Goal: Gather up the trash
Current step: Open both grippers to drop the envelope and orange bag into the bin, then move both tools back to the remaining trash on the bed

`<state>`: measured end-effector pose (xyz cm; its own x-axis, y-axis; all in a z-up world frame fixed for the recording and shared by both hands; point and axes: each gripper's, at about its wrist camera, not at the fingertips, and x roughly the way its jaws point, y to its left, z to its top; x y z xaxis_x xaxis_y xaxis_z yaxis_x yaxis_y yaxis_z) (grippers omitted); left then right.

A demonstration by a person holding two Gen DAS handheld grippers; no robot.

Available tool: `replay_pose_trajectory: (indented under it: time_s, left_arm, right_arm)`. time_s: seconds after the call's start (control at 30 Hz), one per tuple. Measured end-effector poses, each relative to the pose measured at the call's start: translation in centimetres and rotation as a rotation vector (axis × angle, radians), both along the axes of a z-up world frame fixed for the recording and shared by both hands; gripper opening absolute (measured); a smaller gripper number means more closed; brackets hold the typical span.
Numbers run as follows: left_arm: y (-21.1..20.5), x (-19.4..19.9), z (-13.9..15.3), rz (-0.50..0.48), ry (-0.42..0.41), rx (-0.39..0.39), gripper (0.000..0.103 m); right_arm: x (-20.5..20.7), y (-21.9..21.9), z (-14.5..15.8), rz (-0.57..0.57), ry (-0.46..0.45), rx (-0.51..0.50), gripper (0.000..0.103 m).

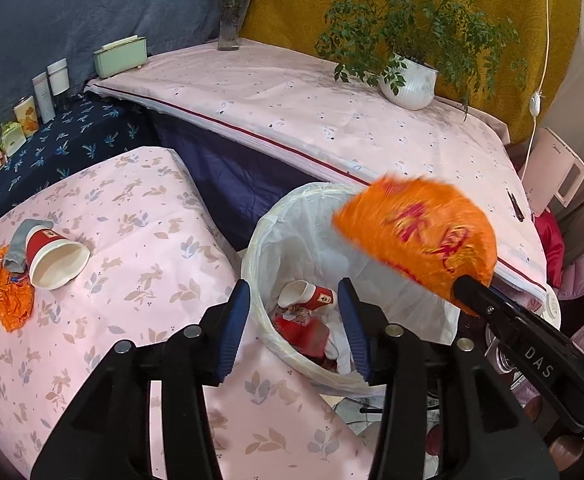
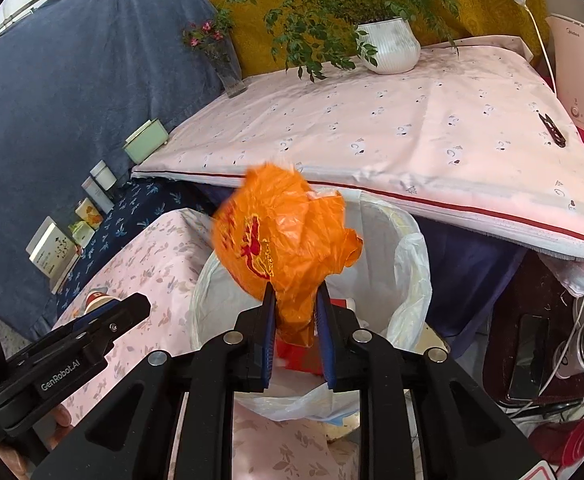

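Right tongs (image 2: 295, 300) grip an orange bag (image 2: 281, 240) at its lower end, holding it above the bin (image 1: 259, 248). Left tongs (image 1: 294, 300) stand open over the bin with nothing between the pads. On the near worktop (image 1: 139, 240), a red cup (image 1: 53, 258) lies on its side, touching a grey sock (image 1: 17, 248) and an orange wrapper (image 1: 11, 300). Another cup (image 1: 308, 294) lies inside the bin.

Orange bag (image 2: 279, 240) with red print. White bin liner (image 1: 292, 248). Red-and-white cup (image 1: 53, 256). Pink cloth (image 1: 139, 248) with rabbits and leaves. Navy cloth (image 1: 71, 140), blue leaf print. Mustard wall (image 1: 492, 8).
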<state>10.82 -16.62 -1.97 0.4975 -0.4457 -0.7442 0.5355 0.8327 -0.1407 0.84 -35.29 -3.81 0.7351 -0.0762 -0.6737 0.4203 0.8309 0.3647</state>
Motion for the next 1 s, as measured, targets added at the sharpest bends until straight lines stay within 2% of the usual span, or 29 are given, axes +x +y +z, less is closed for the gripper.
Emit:
replay_pose_trajectory:
  time_s: [0.07,0.13,0.23,0.57,1.0]
  left_arm:
    - [0.3,0.1,-0.2,0.01,0.002,0.005,0.047]
    - [0.7,0.2,-0.3,0.025,-0.002,0.01,0.054]
    - [1.3,0.6,-0.5,0.044,0.0,0.014,0.055]
    - [3.6,1.2,-0.7,0.098,0.009,0.004,0.055]
    - [8.3,1.7,-0.5,0.201,0.017,-0.023,0.06]
  right_arm:
    - [0.3,0.3,-0.2,0.007,0.008,-0.003,0.025]
    - [0.6,0.6,-0.2,0.012,0.009,-0.006,0.032]
    - [0.9,1.0,-0.3,0.018,0.011,-0.01,0.038]
    - [1.7,2.9,0.3,0.055,0.011,-0.028,0.045]
    - [2.8,6.5,1.4,0.125,0.006,-0.061,0.045]
